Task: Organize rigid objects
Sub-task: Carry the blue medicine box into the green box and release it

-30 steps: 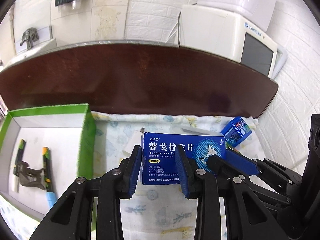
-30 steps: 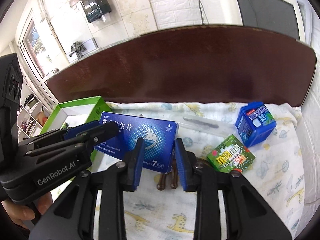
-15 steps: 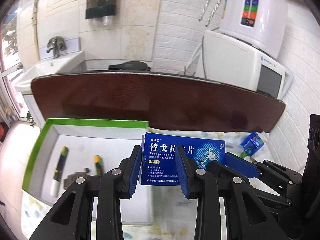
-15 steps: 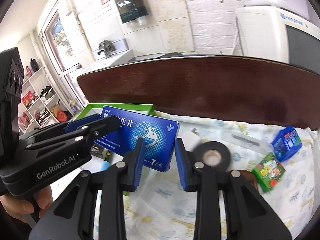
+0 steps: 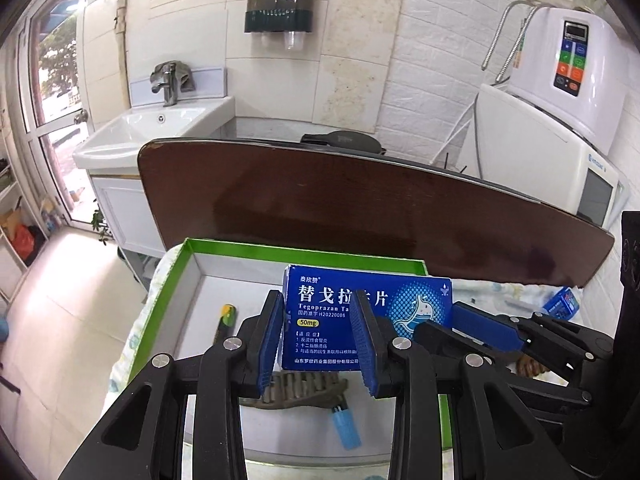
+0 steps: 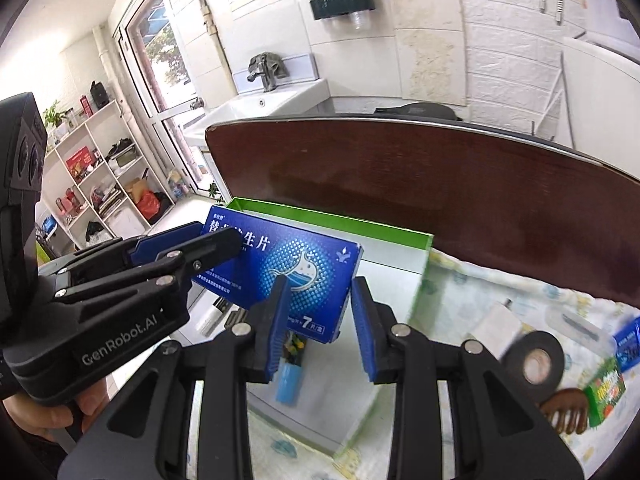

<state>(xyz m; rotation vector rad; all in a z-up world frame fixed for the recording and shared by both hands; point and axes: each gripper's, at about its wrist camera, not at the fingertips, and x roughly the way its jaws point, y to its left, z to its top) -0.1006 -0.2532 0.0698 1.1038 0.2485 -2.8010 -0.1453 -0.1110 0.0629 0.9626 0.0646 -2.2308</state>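
A blue medicine box (image 5: 368, 312) with white Chinese print is held in the air over the green-rimmed white tray (image 5: 304, 256). My left gripper (image 5: 320, 340) is shut on its left end and my right gripper (image 6: 318, 316) is shut on its right end; the box also shows in the right wrist view (image 6: 296, 272). The right gripper's fingers (image 5: 484, 328) reach in from the right in the left wrist view. In the tray lie a dark comb (image 5: 296, 390), a pen with a blue cap (image 5: 344, 428) and a yellow-green pen (image 5: 226, 316).
On the patterned cloth (image 6: 472, 292) right of the tray lie a black tape roll (image 6: 534, 356), a green box (image 6: 604, 392), a brown comb (image 6: 568, 408) and a small blue box (image 5: 562, 304). A dark brown board (image 5: 360, 208) stands behind. A sink (image 5: 152, 128) stands at the back left.
Both grippers have carried the blue box up and to the left, from over the cloth to over the green tray. The grip on it has not changed.
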